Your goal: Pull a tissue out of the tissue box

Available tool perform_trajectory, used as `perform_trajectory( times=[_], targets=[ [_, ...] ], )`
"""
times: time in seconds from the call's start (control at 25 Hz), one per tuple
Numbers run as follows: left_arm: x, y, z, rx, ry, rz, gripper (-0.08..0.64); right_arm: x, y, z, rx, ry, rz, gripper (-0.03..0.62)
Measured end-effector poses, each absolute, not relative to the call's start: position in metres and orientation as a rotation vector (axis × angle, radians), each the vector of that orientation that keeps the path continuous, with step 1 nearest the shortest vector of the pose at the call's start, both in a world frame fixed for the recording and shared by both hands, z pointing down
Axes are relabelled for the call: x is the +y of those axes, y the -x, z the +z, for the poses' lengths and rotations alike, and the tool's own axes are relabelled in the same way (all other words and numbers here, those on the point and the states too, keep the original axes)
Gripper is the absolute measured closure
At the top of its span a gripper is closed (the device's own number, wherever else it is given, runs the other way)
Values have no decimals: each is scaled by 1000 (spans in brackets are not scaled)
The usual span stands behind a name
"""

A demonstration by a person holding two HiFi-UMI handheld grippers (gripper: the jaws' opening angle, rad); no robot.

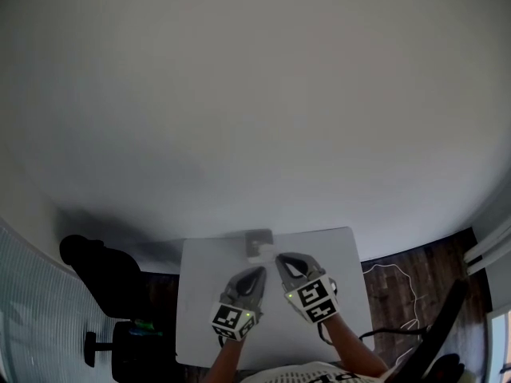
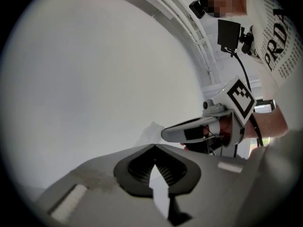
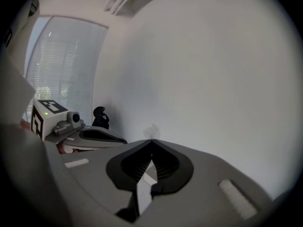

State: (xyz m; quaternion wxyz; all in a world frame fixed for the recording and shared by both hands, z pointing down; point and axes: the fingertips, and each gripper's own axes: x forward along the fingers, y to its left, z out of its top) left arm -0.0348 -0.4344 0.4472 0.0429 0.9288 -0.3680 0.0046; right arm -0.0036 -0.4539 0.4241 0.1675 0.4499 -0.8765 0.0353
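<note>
tongs (image 1: 258,271) (image 1: 280,258): 2 | tissue box (image 1: 258,241): 1 | table (image 1: 200,294): 1 | chair (image 1: 97,268): 1

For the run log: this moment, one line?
left tool shut | right tool shut | tissue sticking up from tissue box, ahead of both tools

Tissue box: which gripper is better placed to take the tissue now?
Probably left. The left gripper points straight at the tissue, close before its shut tips; the right gripper sits beside the tissue box.
</note>
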Motion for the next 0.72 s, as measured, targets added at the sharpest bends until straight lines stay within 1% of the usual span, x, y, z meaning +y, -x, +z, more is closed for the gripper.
perform_trajectory(
  times=[0.72],
  targets=[
    [-442,26,440,-1116,-2855,-1,569,-461,-1,431,-2484,-1282,118,583]
  ],
)
